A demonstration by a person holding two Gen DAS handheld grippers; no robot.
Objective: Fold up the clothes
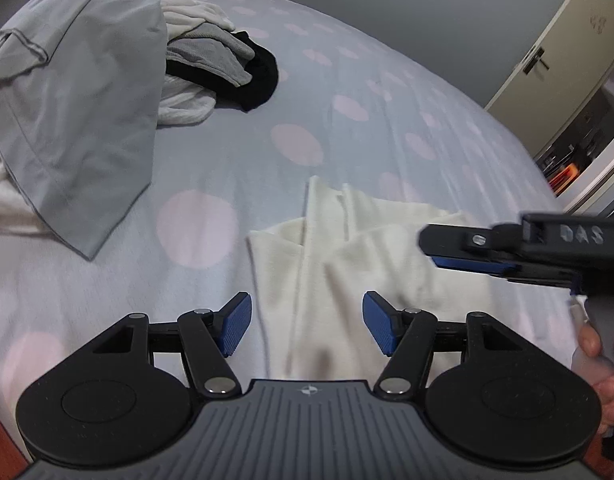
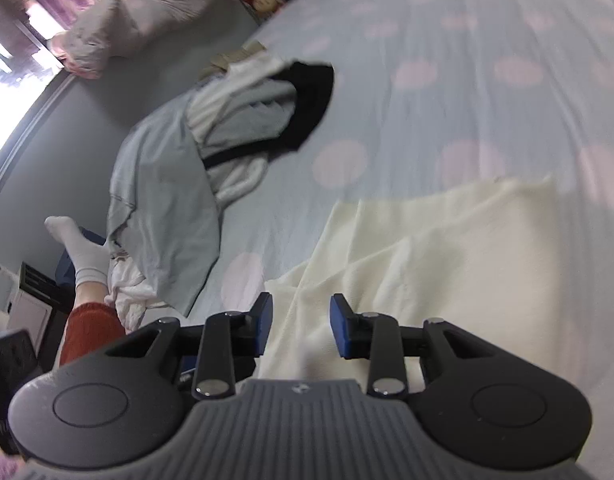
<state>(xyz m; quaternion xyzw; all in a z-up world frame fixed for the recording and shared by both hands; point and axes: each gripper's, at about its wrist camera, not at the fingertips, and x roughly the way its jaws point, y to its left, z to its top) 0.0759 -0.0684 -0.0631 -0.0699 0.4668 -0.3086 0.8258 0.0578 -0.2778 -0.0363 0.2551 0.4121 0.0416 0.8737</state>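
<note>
The only readable text is "DAS", in raised letters on the black body of the right tool (image 1: 459, 250) where it enters the left wrist view from the right; the letters are a little blurred. The grey ribbed housing of the left tool (image 1: 307, 324) carries a small round compass-like emblem at its front edge, with no letters. The same emblem sits on the right tool's housing in the right wrist view, too blurred to read. The cupboard door (image 1: 563, 56) bears a faint mark, not legible.
</note>
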